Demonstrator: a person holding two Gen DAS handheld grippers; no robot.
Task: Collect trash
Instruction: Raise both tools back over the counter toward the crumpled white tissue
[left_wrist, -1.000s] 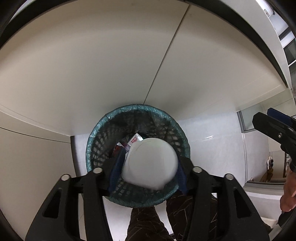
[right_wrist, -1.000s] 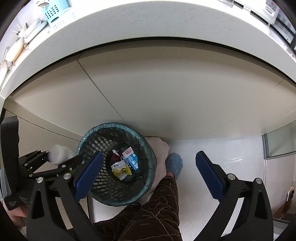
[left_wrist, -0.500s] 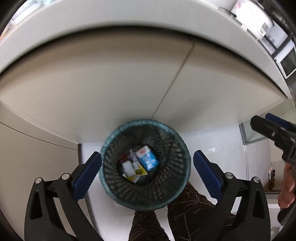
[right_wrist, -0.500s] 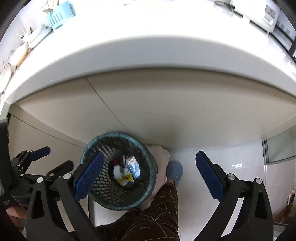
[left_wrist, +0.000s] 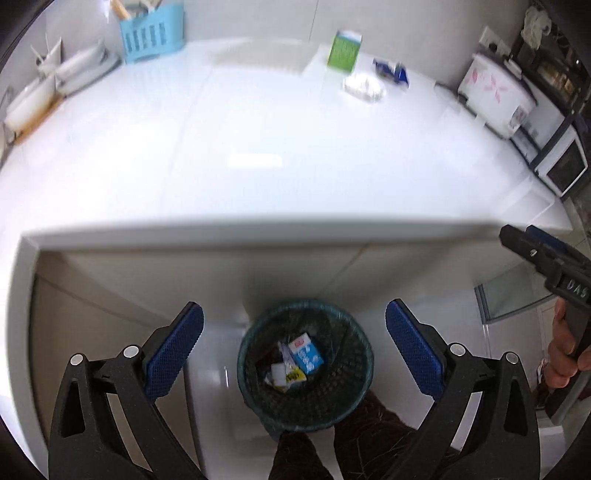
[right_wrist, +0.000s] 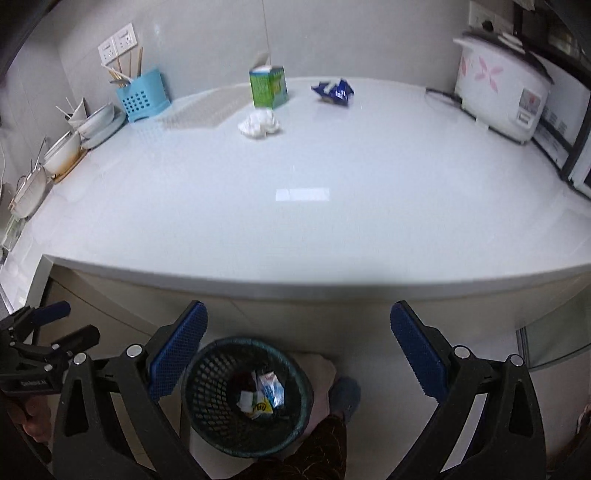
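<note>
The dark round mesh waste bin (left_wrist: 305, 365) stands on the floor below the white counter (right_wrist: 332, 206), wrappers and a blue-white carton (left_wrist: 306, 355) inside. The left gripper (left_wrist: 294, 353) and right gripper (right_wrist: 299, 356) both gape wide, empty; crumpled white tissue (right_wrist: 260, 124) lies on the counter.

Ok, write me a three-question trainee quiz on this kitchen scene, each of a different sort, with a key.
1. True or false: the left gripper holds a piece of trash.
2. Which item lies in the mesh wastebasket? A) green carton B) blue-and-white milk carton C) rice cooker
3. Fill in: the crumpled white tissue lies on the white ____, in front of the green carton.

Key:
1. False; its jaws are wide open and empty.
2. B, the blue-and-white milk carton.
3. Countertop.
</note>
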